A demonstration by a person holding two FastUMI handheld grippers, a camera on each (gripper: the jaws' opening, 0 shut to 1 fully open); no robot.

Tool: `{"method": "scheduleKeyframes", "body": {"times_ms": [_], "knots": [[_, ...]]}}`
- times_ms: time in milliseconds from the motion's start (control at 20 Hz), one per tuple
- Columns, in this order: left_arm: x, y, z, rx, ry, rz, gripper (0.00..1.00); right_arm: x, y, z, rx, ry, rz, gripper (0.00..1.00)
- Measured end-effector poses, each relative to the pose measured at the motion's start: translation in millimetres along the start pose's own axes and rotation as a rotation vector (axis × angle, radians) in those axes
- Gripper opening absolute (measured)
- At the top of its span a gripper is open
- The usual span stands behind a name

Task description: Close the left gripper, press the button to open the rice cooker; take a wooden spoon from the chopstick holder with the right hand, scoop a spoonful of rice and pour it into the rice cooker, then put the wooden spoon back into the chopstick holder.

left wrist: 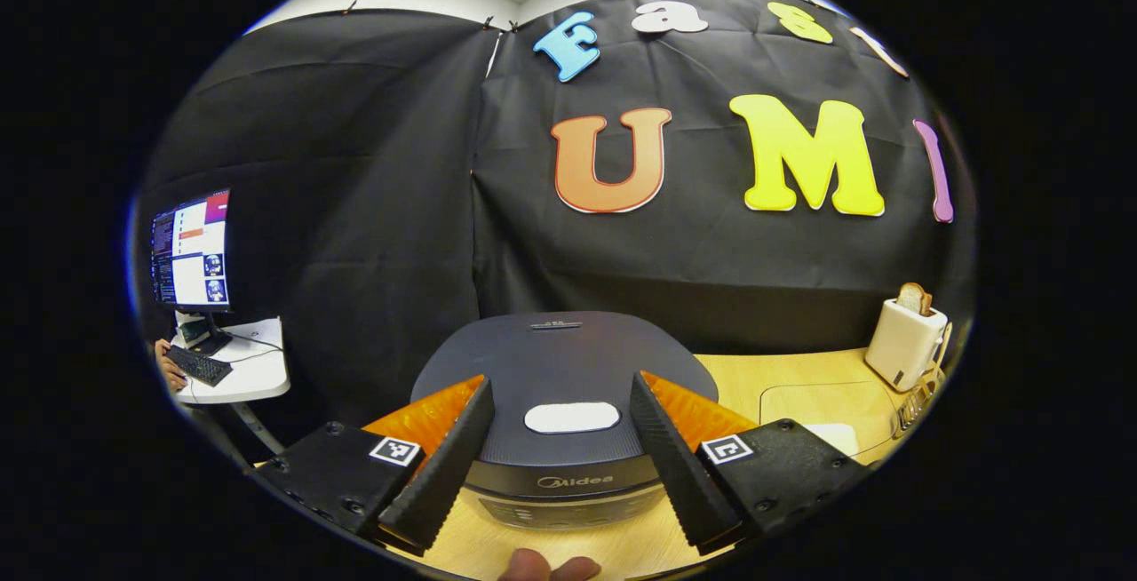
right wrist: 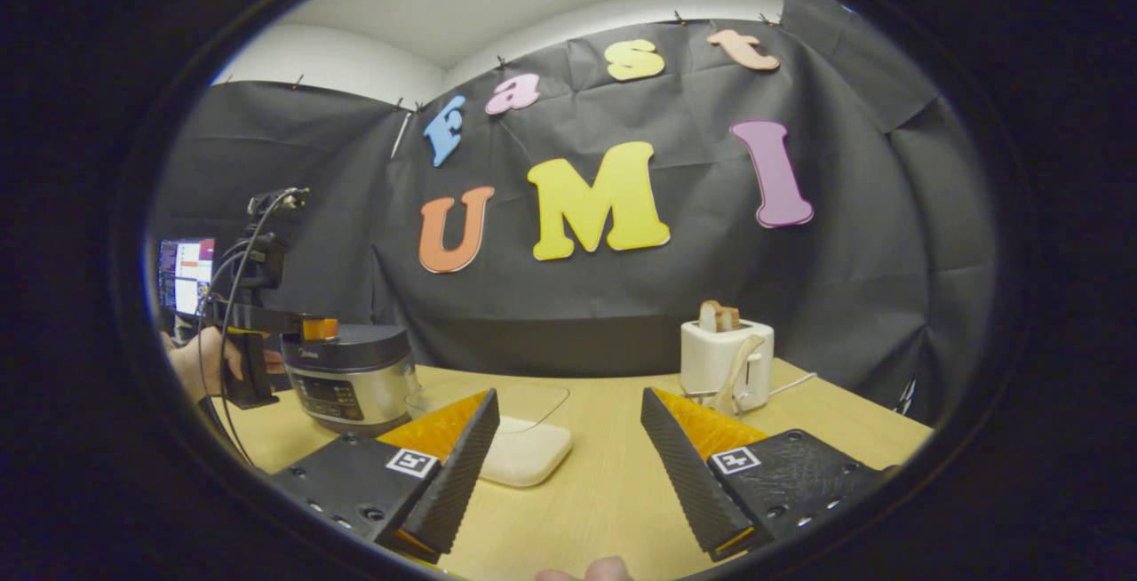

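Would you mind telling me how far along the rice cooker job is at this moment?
Nothing looks done yet: the rice cooker lid is down. In hand: the left gripper hovers open above the lid's white button, not yet closed for the press. Left: pressing, then the right gripper, open and empty, must fetch the spoon and scoop from the rice container.

Off to my right a toaster (right wrist: 727,364) stands near the tabletop's (right wrist: 613,474) back edge, with bread (right wrist: 718,315) poking from its slot and its cord (left wrist: 915,403) trailing beside it. Past the tabletop's left edge I see a side table (left wrist: 253,372) carrying a lit monitor (left wrist: 191,250) and a keyboard (left wrist: 199,364).
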State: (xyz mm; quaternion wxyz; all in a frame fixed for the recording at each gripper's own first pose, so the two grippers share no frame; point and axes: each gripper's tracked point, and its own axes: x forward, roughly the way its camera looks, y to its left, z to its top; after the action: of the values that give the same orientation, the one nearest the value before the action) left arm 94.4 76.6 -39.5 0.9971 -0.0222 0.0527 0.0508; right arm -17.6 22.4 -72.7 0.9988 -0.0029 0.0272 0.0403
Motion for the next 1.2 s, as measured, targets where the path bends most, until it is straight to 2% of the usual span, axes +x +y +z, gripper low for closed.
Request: {"method": "scheduleKeyframes", "body": {"times_ms": [50, 100, 200, 300, 400, 450, 500, 800, 850, 950, 1000, 1050, 1100, 1200], "knots": [[-5, -4, 10, 0.005, -0.023, -0.009, 0.99, 0, -1, 2, -0.002, -0.003, -0.006, 0.92], [-12, -11, 18, 0.016, -0.039, -0.021, 0.98, 0, -1, 4, -0.003, -0.007, -0.011, 0.96], [-30, -28, 34, 0.025, -0.076, -0.066, 0.98, -4, -5, 11, -0.008, -0.022, -0.023, 0.92], [-47, -49, 37, 0.017, -0.092, -0.120, 0.98, -9, -10, 18, -0.019, -0.038, -0.042, 0.96], [-67, -71, 33, 0.017, -0.092, -0.173, 0.98, -15, -19, 28, -0.021, -0.056, -0.067, 0.96], [-78, -81, 30, 0.018, -0.099, -0.197, 0.98, -18, -24, 34, -0.019, -0.068, -0.081, 0.92], [-88, -90, 28, 0.012, -0.113, -0.217, 0.98, -21, -28, 38, -0.020, -0.078, -0.093, 0.95], [-158, -140, 8, -0.006, -0.178, -0.320, 0.98, -41, -46, 60, -0.025, -0.133, -0.142, 0.92], [-166, -145, 6, -0.010, -0.179, -0.337, 0.98, -46, -47, 59, -0.022, -0.134, -0.148, 0.95], [-183, -151, 2, -0.003, -0.190, -0.353, 0.98, -58, -50, 55, -0.028, -0.128, -0.162, 0.95], [-190, -153, 2, 0.000, -0.195, -0.362, 0.98, -64, -51, 54, -0.034, -0.128, -0.171, 0.92], [-198, -156, 2, -0.003, -0.206, -0.374, 0.98, -70, -51, 53, -0.037, -0.128, -0.180, 0.95], [-207, -160, 2, 0.003, -0.220, -0.388, 0.98, -76, -49, 51, -0.034, -0.126, -0.182, 0.92], [-215, -164, -9, 0.031, -0.210, -0.402, 0.98, -85, -46, 47, -0.033, -0.122, -0.185, 0.95]]}}
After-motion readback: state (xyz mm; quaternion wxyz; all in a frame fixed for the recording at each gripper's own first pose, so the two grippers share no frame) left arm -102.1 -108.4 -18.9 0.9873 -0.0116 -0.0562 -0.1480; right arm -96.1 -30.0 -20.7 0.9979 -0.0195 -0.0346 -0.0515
